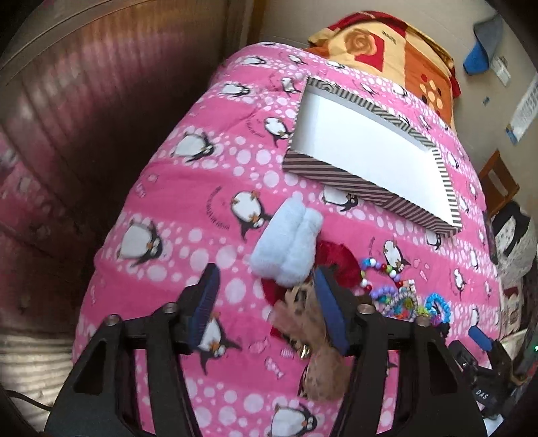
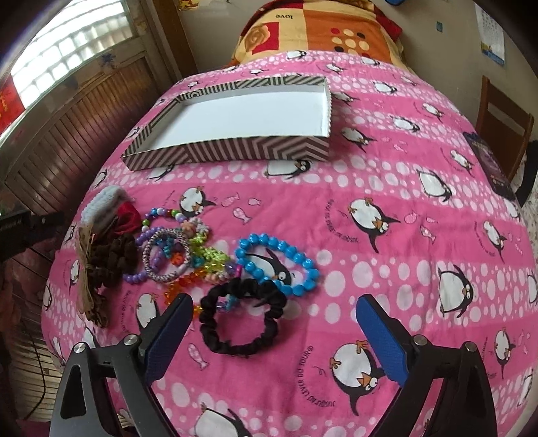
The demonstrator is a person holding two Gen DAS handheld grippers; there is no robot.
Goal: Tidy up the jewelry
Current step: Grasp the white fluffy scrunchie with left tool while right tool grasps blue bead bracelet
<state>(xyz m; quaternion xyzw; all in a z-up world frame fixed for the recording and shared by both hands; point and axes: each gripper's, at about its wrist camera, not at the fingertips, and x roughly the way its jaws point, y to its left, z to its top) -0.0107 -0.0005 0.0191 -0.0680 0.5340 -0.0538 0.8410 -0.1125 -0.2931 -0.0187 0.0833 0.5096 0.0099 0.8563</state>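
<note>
Your left claw [image 1: 267, 302], lower centre of the left wrist view, stands wide open and holds nothing; its right pad overlaps a tan leopard-print scrunchie [image 1: 312, 339] in the frame, and contact cannot be judged. Just above the pads lie a pale blue fluffy scrunchie [image 1: 289, 242] and, partly under it, a red scrunchie [image 1: 336, 259]. To the right, a tangle of coloured bead bracelets [image 1: 393, 292] rests on the pink penguin-print bed cover [image 1: 188, 188]. The striped shallow box [image 1: 366, 148], white inside, sits on the cover in the upper right of this view, well apart from the pile.

Your right claw [image 2: 274, 332], lower centre of the right wrist view, is likewise spread wide with nothing between its pads. A black scrunchie [image 2: 240, 319] lies on the cover between the pads, nearer the left one. Just above it is a blue bead bracelet [image 2: 279, 262], touching or overlapping the scrunchie's upper edge. Left of centre you see the mixed bracelets, including a woven purple-and-white ring [image 2: 164, 255], then a dark brown scrunchie [image 2: 114, 259] near the left edge of the cover. The box appears in the upper centre-left, with a patterned orange blanket [image 2: 322, 30] beyond it at the top.
</note>
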